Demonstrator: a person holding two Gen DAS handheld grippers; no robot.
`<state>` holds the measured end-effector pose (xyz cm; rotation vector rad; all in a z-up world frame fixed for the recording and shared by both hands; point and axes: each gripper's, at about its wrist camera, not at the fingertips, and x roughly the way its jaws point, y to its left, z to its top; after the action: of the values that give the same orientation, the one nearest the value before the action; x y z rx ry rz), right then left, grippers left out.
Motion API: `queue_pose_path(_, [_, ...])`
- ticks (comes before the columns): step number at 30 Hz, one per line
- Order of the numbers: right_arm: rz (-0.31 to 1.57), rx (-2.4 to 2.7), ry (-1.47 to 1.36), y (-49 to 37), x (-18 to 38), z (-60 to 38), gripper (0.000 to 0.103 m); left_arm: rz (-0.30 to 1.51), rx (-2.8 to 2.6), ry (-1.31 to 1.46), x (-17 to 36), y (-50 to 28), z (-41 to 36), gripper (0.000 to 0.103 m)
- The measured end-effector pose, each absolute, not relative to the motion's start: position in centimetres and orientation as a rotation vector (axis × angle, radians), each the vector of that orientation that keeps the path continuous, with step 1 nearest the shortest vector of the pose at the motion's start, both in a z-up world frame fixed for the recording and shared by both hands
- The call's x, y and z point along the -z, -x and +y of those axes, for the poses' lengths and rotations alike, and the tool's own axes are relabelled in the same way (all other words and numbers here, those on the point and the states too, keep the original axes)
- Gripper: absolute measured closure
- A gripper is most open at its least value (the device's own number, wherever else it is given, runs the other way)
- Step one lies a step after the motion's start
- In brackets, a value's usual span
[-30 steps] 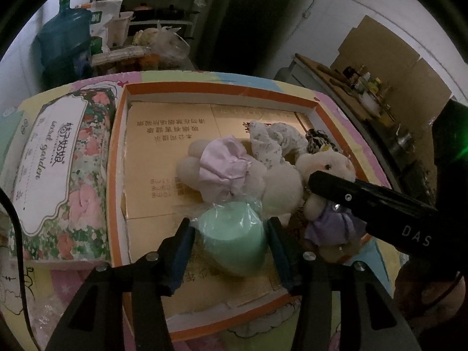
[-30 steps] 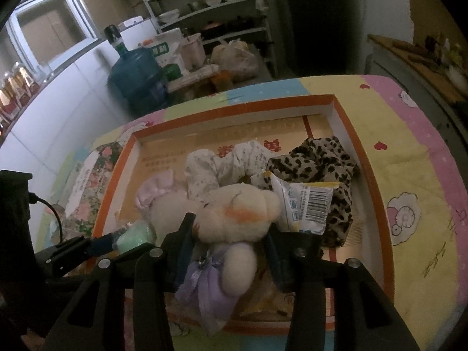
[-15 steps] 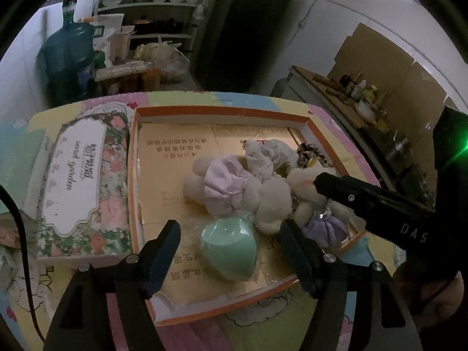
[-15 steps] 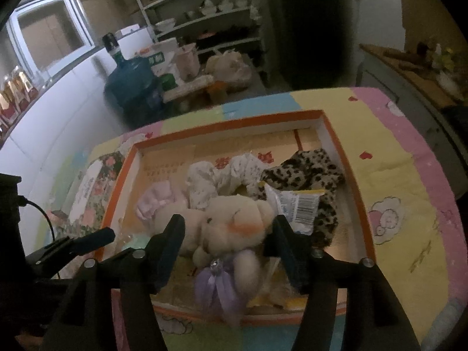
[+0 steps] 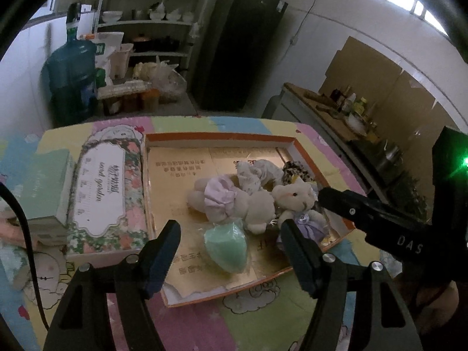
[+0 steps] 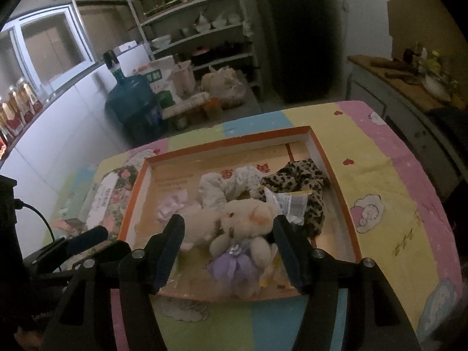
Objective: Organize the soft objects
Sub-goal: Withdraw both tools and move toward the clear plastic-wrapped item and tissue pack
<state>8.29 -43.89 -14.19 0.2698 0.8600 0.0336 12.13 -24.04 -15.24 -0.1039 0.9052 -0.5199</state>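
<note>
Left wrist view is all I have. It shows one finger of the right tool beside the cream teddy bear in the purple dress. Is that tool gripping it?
Observer: No. In the right wrist view the right tool is open. Its fingers straddle the cream teddy bear in the purple dress, and the pads are not pressing on it.
Operator: Anything behind the bear that I can't make out?
Observer: A white crinkled packet with a barcode lies on the leopard-print fabric piece, just right of the bear's head.
Operator: Inside the box?
Observer: Yes, both sit within the orange-rimmed cardboard box, near its right wall.
</note>
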Motion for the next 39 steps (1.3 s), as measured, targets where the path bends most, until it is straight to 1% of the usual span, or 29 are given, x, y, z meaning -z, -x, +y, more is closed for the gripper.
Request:
queue_pose_path(9, [0.840, -0.043, -0.252, -6.4, 12.9, -41.2, 0.038, 0.822, 0.372, 0.017, 12.9, -10.2, -21.4, 0.033])
queue_pose_path(25, [0.813, -0.050, -0.240, -2.9, 11.3, -36.2, 0.038, 0.787, 0.397, 0.027, 11.2, -6.5, -16.4, 0.033])
queue_pose_path(31, [0.807, -0.050, -0.229, -1.4, 10.9, -34.2, 0.035, 0.790, 0.403, 0.039, 11.1, -5.4, -14.5, 0.033])
queue_pose_path(39, [0.810, -0.069, -0.213, -0.4, 10.8, -31.0, 0.033, 0.783, 0.379, 0.067, 11.0, -4.2, -10.8, 0.033])
